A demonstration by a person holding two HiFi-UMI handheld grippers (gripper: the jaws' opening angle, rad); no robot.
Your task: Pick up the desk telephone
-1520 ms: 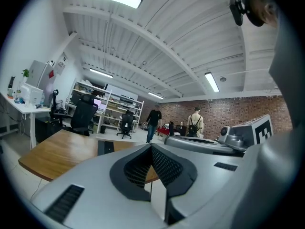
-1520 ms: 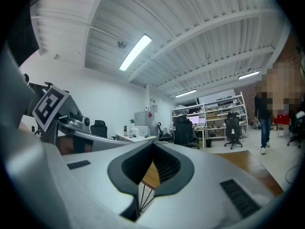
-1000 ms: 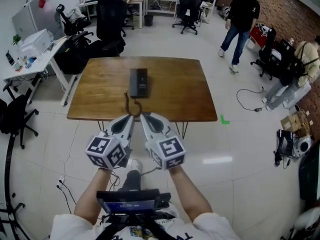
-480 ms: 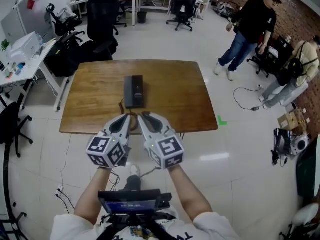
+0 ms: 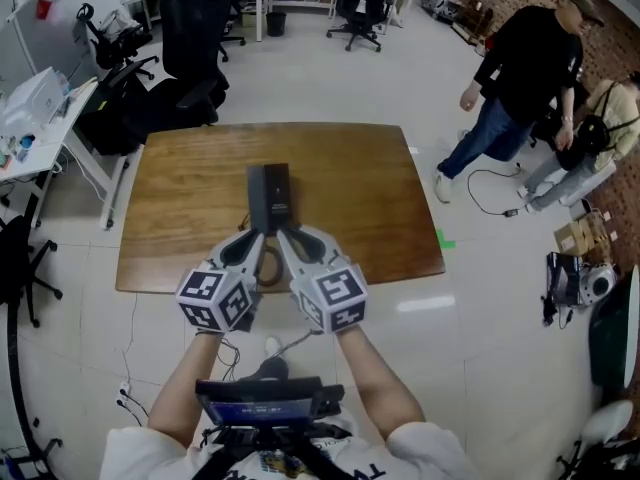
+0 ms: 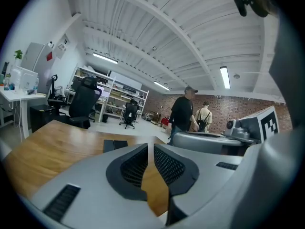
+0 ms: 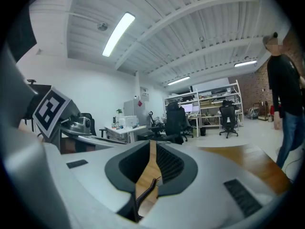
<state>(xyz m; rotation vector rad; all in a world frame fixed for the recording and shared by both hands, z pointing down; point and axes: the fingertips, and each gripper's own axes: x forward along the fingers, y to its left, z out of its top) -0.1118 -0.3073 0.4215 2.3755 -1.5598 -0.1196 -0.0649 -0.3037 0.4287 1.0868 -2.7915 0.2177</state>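
The black desk telephone [image 5: 270,193] lies on the wooden table [image 5: 370,198], its long side running away from me. Its coiled cord [image 5: 268,268] curls off the near end toward the table's front edge. Both grippers are held side by side over that edge, just short of the phone. The left gripper [image 5: 256,238] points level and its jaws are opening, with only a narrow gap and nothing between them. In the left gripper view the phone [image 6: 114,145] lies ahead, left of the gripper [image 6: 150,149]. The right gripper [image 5: 284,236] is slightly parted; the cord [image 7: 145,192] shows below its gap [image 7: 151,144].
A person in black [image 5: 520,78] walks past the table's right side, and another with a backpack [image 5: 600,138] crouches beyond. Office chairs [image 5: 190,28] stand behind the table, a white desk [image 5: 30,108] at the left. A cable [image 5: 490,183] lies on the floor.
Both grippers have moved forward from in front of the table to above its near edge, close to the phone. The person in black has walked nearer along the right.
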